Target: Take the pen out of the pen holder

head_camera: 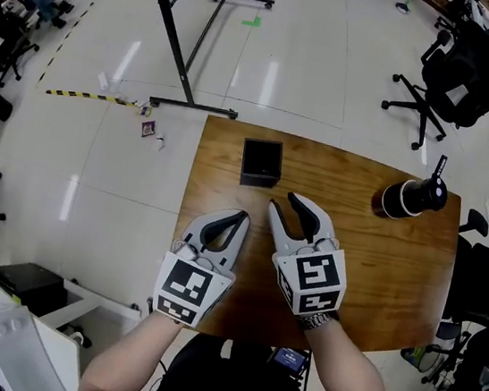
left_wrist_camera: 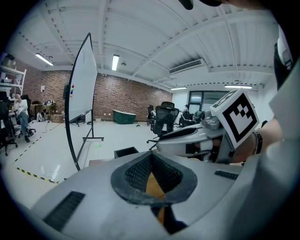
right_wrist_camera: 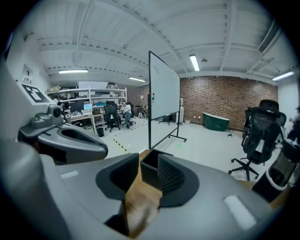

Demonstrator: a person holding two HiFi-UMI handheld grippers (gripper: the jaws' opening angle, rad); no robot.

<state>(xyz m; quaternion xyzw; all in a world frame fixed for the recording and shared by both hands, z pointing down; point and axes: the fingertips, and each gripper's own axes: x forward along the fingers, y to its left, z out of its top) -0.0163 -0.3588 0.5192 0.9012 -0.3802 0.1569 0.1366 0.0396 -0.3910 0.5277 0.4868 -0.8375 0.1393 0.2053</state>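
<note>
A black cylindrical pen holder (head_camera: 404,200) stands near the right end of the wooden table (head_camera: 377,281), with a dark pen (head_camera: 439,170) sticking up out of it. It shows again at the far right edge of the right gripper view (right_wrist_camera: 277,178). Both grippers hover over the table's near middle, well left of the holder. My right gripper (head_camera: 285,205) is open and empty; through its gap (right_wrist_camera: 149,164) I see a black square box (right_wrist_camera: 146,180). My left gripper (head_camera: 241,218) sits beside it with its tips together and nothing between them (left_wrist_camera: 151,157).
The black open-topped square box (head_camera: 261,163) stands at the table's far edge, straight ahead of the grippers. A whiteboard on a wheeled stand (head_camera: 183,55) is on the floor beyond. Office chairs (head_camera: 456,71) are at the back right, a white bin (head_camera: 15,348) at the near left.
</note>
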